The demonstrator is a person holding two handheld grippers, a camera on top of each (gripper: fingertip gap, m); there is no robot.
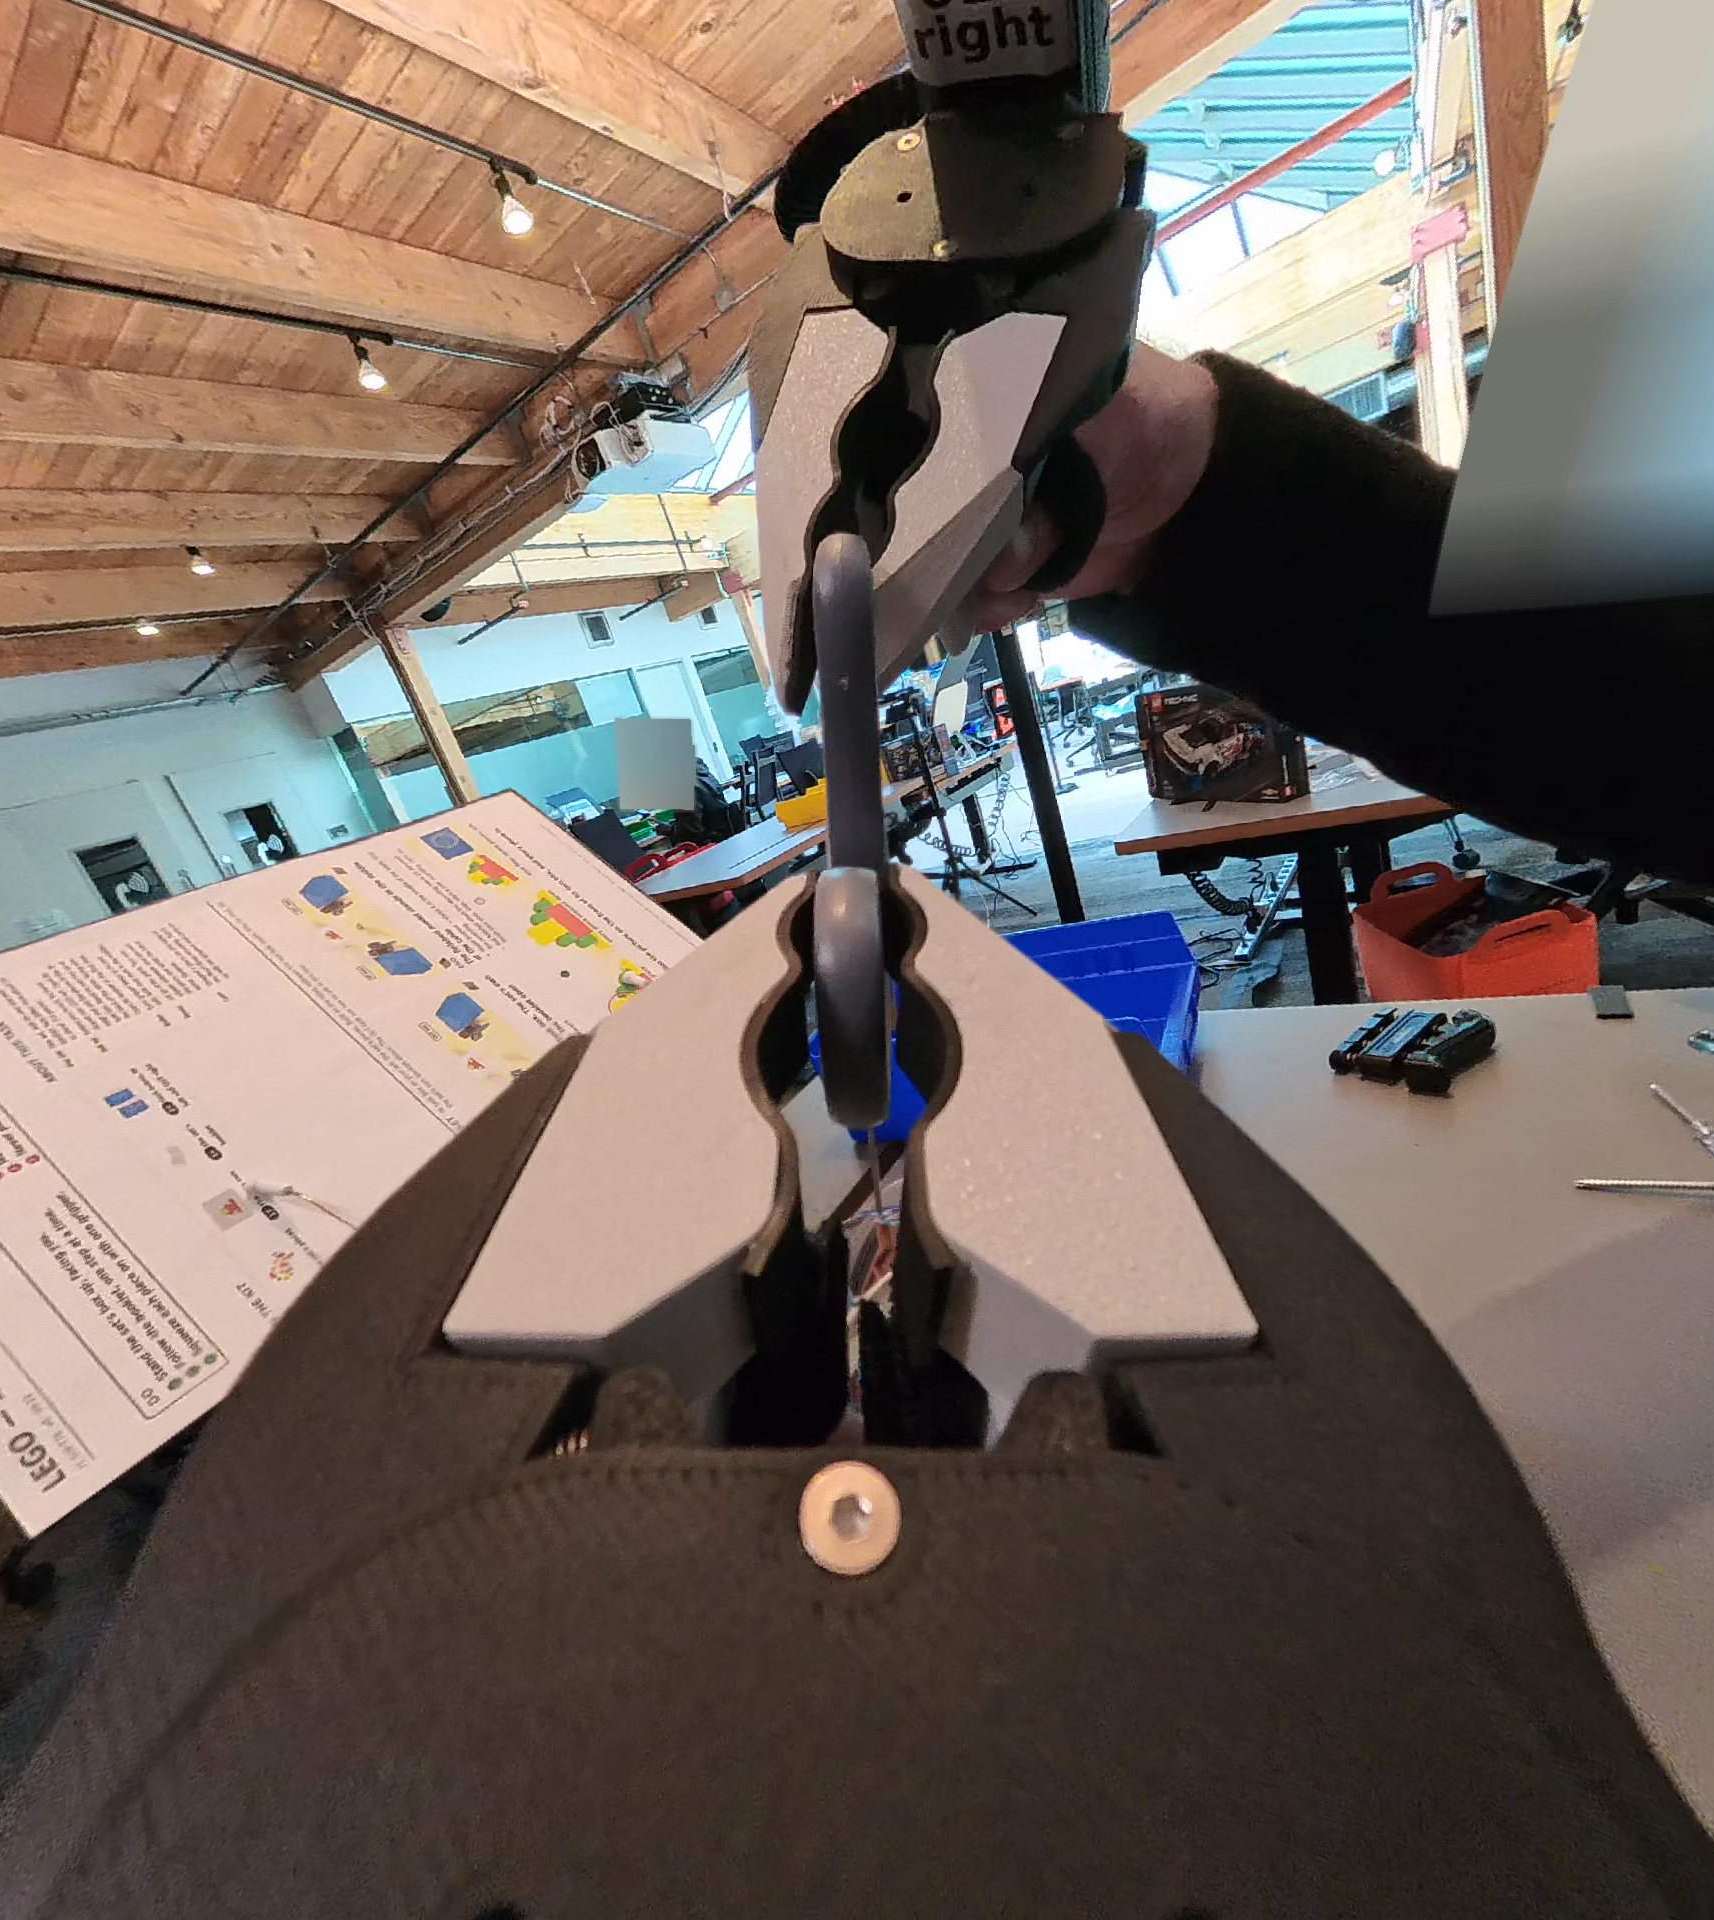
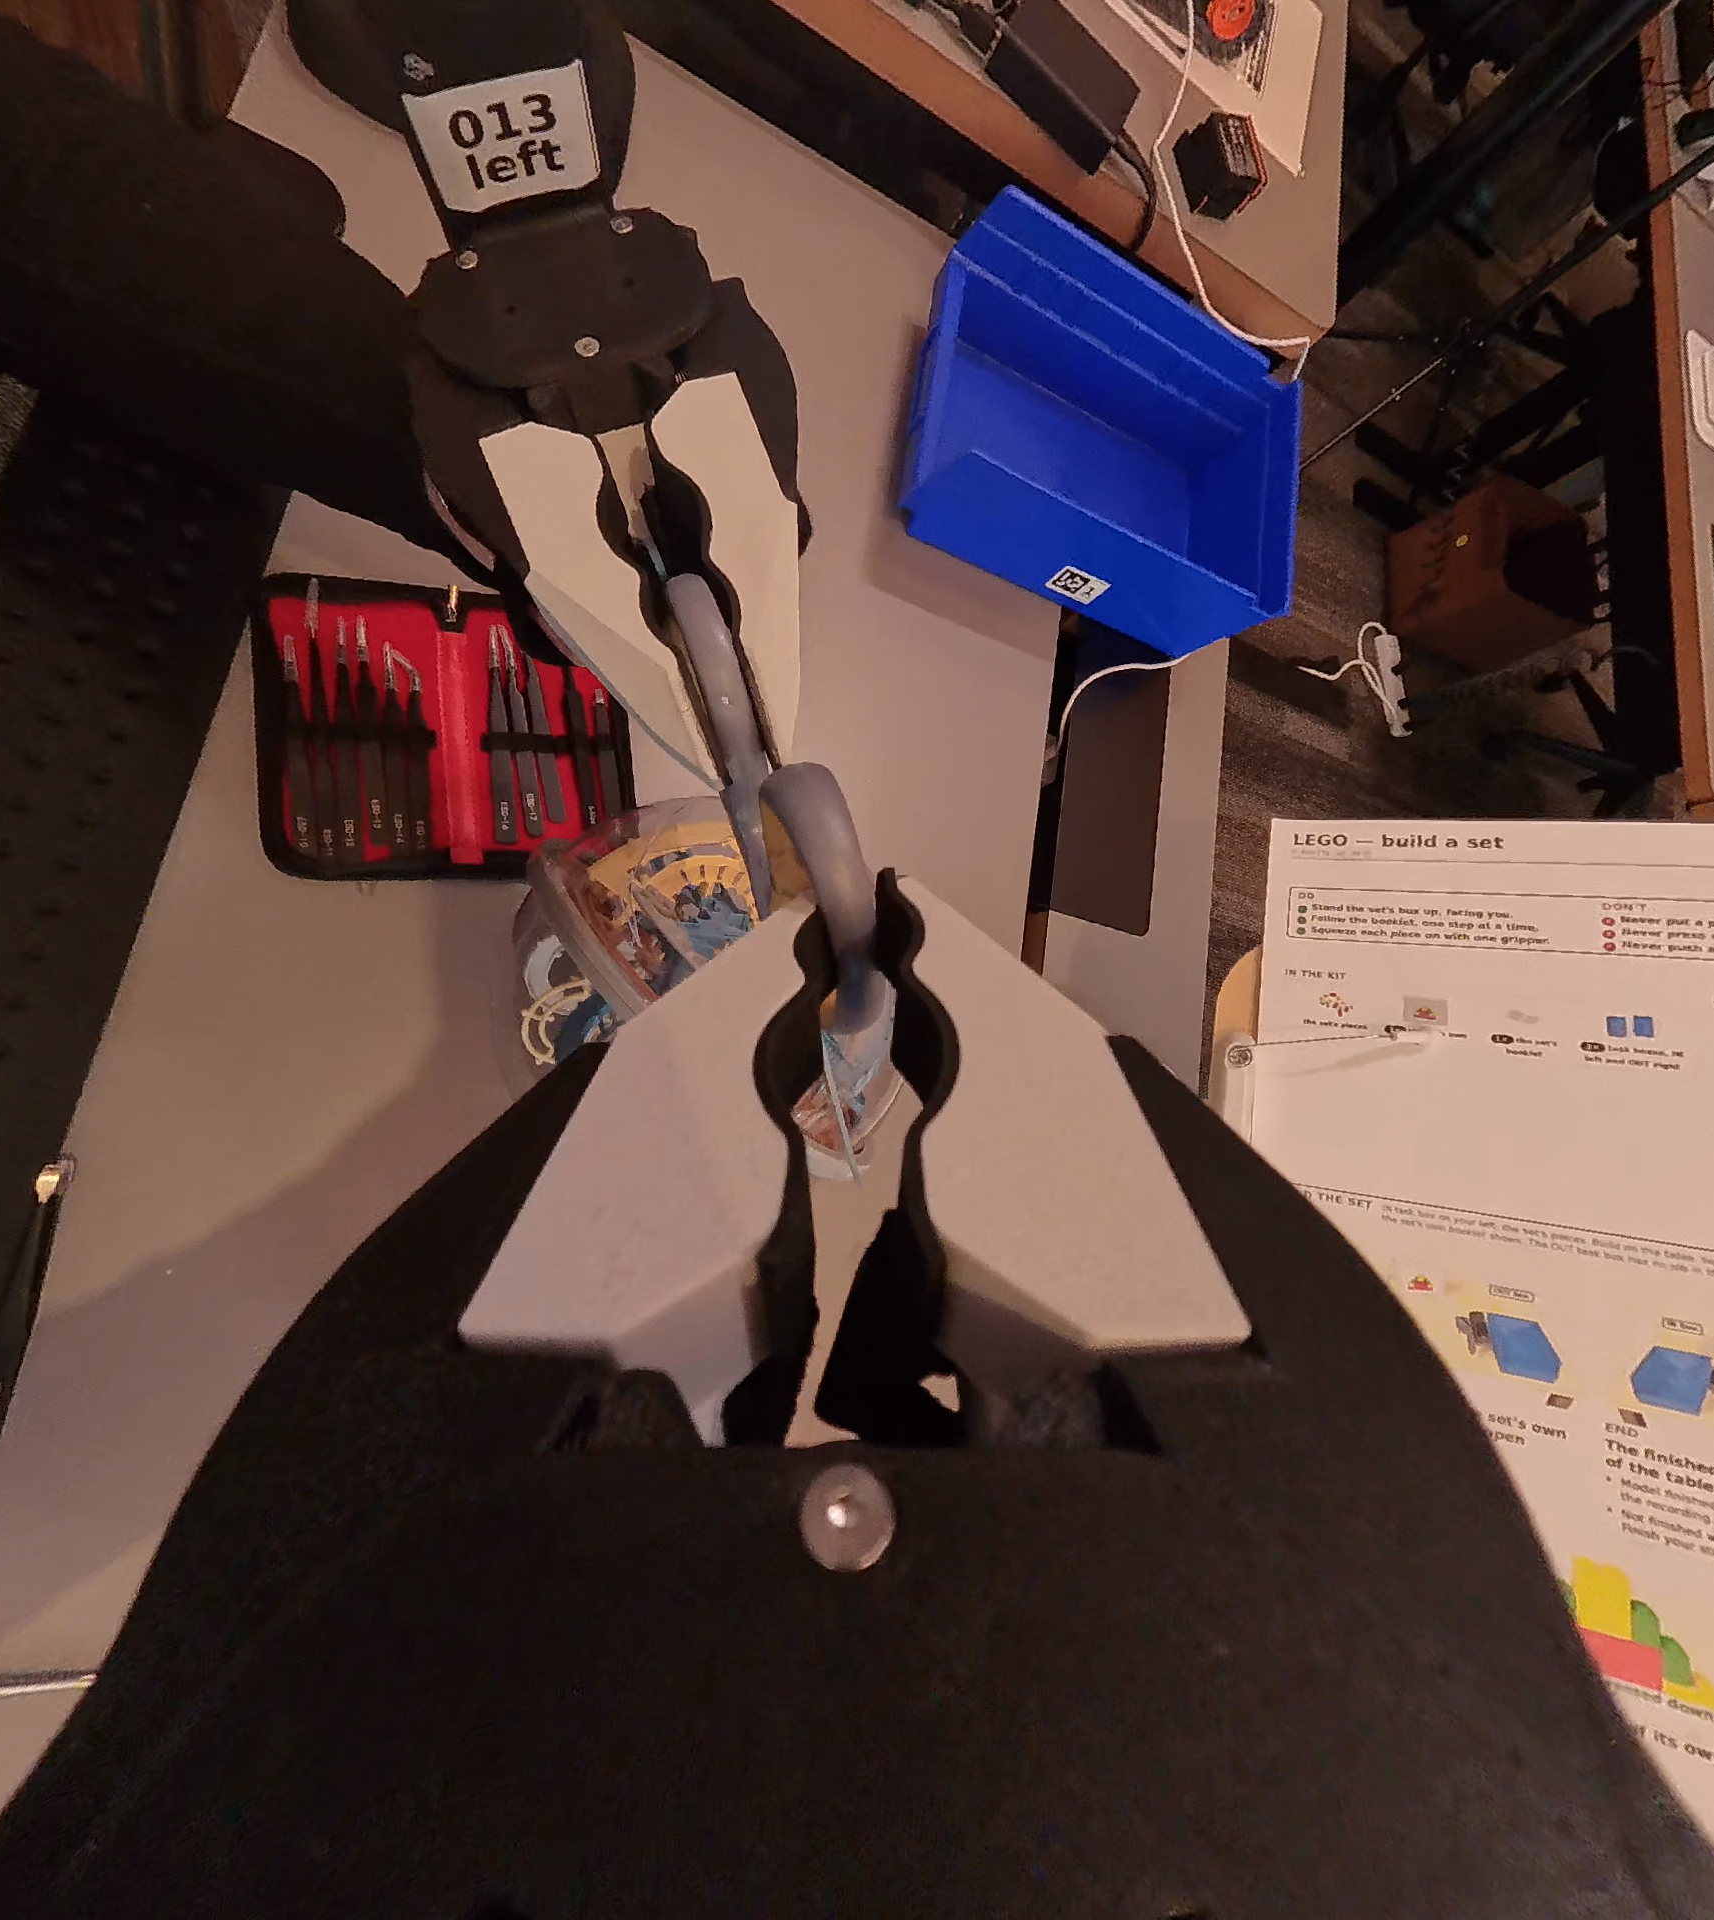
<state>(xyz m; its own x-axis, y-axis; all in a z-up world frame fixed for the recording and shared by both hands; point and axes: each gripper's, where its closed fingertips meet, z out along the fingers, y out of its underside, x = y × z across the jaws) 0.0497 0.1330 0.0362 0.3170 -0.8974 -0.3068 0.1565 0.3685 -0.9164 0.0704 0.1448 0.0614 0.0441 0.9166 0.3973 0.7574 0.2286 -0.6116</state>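
Note:
A grey tool with two loop handles, like a pair of scissors (image 1: pixel 845 748), is held between both grippers in the air. My left gripper (image 1: pixel 848 888) is shut on the lower loop (image 1: pixel 848 1018). My right gripper (image 1: pixel 848 644) comes down from above and is shut on the upper loop. In the right wrist view my right gripper (image 2: pixel 848 899) is shut on one grey loop (image 2: pixel 822 831), and the left gripper (image 2: pixel 728 764) is shut on the other loop (image 2: pixel 702 644). The tool's tip reaches a clear bag of coloured pieces (image 2: pixel 624 925) on the grey table (image 2: pixel 240 1091).
A blue bin (image 2: pixel 1092 447) stands at the table's far edge. An open red case of black tweezers (image 2: pixel 437 727) lies beside the bag. A printed instruction sheet (image 2: pixel 1559 1143) stands to one side. A loose tweezer (image 2: pixel 11 1309), a screwdriver (image 1: pixel 1684 1184) and a black part (image 1: pixel 1409 1044) lie on the table. Left tips to right tips: about 4 cm.

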